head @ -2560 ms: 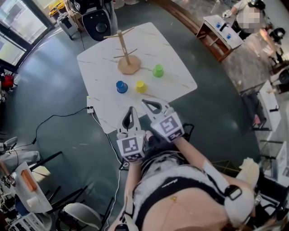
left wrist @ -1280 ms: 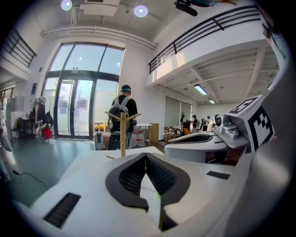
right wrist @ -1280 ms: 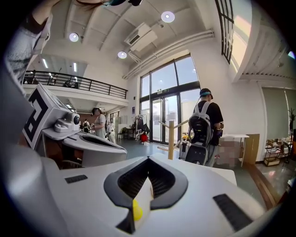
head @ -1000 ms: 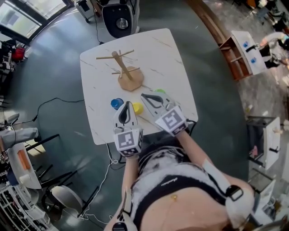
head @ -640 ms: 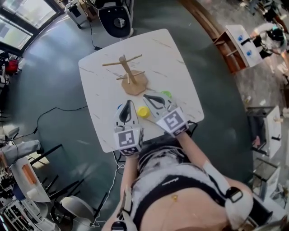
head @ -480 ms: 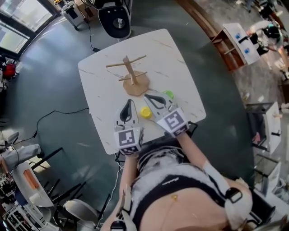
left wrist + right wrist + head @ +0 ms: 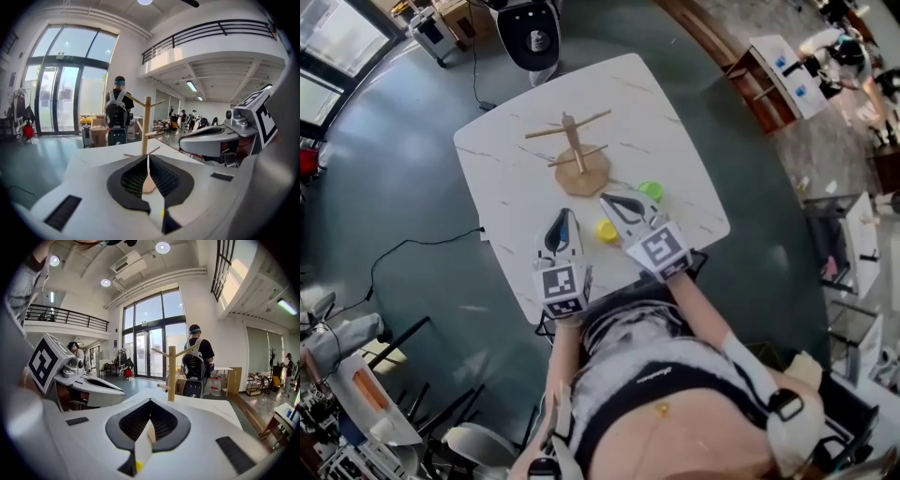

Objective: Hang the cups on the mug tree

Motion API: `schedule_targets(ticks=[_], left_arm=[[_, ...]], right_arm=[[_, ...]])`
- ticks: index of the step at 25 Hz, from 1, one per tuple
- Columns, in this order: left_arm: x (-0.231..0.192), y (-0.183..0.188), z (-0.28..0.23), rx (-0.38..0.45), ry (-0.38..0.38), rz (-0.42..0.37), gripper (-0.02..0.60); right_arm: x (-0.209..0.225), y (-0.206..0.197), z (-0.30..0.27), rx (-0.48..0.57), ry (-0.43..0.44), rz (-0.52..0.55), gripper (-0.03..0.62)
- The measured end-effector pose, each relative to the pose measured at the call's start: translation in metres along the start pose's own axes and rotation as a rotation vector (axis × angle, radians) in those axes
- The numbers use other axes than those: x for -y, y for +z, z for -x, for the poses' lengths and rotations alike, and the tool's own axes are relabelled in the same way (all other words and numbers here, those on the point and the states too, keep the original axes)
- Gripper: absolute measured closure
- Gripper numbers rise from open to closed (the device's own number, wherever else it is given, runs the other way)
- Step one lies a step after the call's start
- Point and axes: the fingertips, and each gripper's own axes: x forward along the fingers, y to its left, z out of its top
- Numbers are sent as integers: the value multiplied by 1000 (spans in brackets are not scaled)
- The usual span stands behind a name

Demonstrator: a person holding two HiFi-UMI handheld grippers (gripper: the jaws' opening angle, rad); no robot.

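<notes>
Cups all on the bench [image 7: 511, 169], none yet grasped. Left gripper [image 7: 148, 163]: jaws have just been opening, a hairline slit between the tips, nothing between them. Right gripper [image 7: 150, 405]: jaws pressed together, empty. Blue cup [image 7: 560, 237]: glimpsed only as a blue patch beneath the left gripper. Yellow cup [image 7: 607, 230]: between the two grippers, just beside the right one's tips. Green cup [image 7: 651, 190]: just right of the right gripper. Mug tree [image 7: 575, 155]: upright beyond the cups, pegs bare; both gripper views look along the jaws at its stem. Step in hand, as judged: approach to a first cup, the whole task still ahead. To do it well, the jaws should be spread wider than the cup wall before coming down, one jaw set inside the rim and one outside, then closed firmly enough that the cup cannot swing; the handle should be left free and turned toward a peg. Handles are too small to make out here, so the cup's facing should be checked first
</notes>
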Motion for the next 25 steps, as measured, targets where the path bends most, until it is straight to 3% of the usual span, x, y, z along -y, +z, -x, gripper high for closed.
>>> schedule_targets(ticks=[19, 25], left_arm=[[-29, -96, -3, -233, -32, 66, 563], [-31, -127, -7, -325, -41, 69, 417]], right_arm=[[-18, -32, -9, -56, -43, -86, 592], [-17, -40, -1, -94, -60, -80, 592]])
